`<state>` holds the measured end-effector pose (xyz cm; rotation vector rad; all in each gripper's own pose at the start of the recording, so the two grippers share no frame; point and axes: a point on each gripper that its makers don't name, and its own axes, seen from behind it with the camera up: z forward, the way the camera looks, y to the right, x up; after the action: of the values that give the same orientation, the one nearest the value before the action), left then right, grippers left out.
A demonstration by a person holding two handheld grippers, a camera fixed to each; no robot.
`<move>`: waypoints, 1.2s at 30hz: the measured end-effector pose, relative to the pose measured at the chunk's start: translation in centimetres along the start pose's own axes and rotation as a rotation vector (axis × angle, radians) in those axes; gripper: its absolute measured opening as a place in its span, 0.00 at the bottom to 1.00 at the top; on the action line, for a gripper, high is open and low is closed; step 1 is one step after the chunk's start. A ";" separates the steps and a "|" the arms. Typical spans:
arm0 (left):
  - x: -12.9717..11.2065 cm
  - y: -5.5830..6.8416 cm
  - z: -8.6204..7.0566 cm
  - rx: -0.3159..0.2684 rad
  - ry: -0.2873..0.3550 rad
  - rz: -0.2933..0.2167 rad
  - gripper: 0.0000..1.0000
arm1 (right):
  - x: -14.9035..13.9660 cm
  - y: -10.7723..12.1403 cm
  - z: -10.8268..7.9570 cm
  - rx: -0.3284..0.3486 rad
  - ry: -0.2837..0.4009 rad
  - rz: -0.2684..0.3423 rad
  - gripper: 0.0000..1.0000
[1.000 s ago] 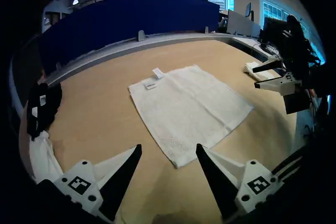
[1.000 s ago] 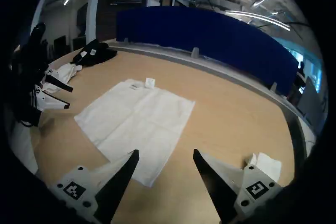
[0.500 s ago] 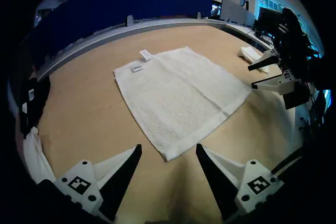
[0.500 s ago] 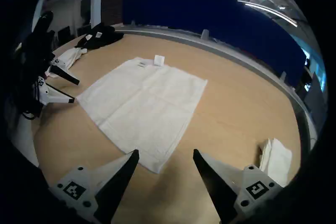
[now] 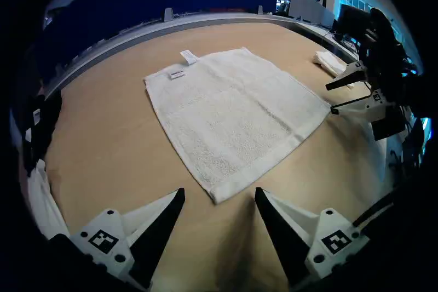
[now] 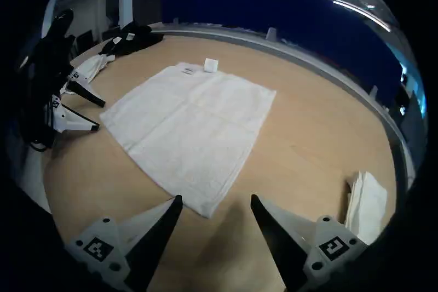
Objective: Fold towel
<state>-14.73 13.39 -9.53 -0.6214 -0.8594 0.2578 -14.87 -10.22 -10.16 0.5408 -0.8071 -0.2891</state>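
White towel [image 5: 235,111] flat on wood table [image 5: 109,144], left claw [image 5: 219,204] apart near one corner, right claw [image 6: 216,209] apart near another.

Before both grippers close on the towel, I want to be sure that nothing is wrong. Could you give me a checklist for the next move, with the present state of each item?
1. The towel lies flat and unfolded on the table: ok.
2. The left gripper has its jaws open and holds nothing: ok.
3. The right gripper has its jaws open and holds nothing: ok.
4. Each gripper is lined up with a near corner of the towel: ok, each corner lies just ahead of the tips.
5. The jaws are low enough to pinch the cloth: cannot tell.
6. The folded white cloth lies apart from the towel: ok.
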 end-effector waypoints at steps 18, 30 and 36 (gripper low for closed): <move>-0.2 -0.5 0.1 0.044 -0.016 -0.002 0.76 | -1.2 -1.1 0.3 0.046 -0.034 -0.007 0.75; -0.2 -0.1 0.2 0.048 -0.022 0.007 0.62 | -1.3 -1.6 0.4 0.071 -0.033 -0.008 0.63; -0.2 0.0 0.2 0.049 -0.024 0.002 0.58 | -1.3 -1.6 0.3 0.076 -0.039 -0.010 0.55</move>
<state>-14.99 13.40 -9.60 -0.5743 -0.8727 0.2879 -16.02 -11.04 -11.66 0.6126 -0.8556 -0.2799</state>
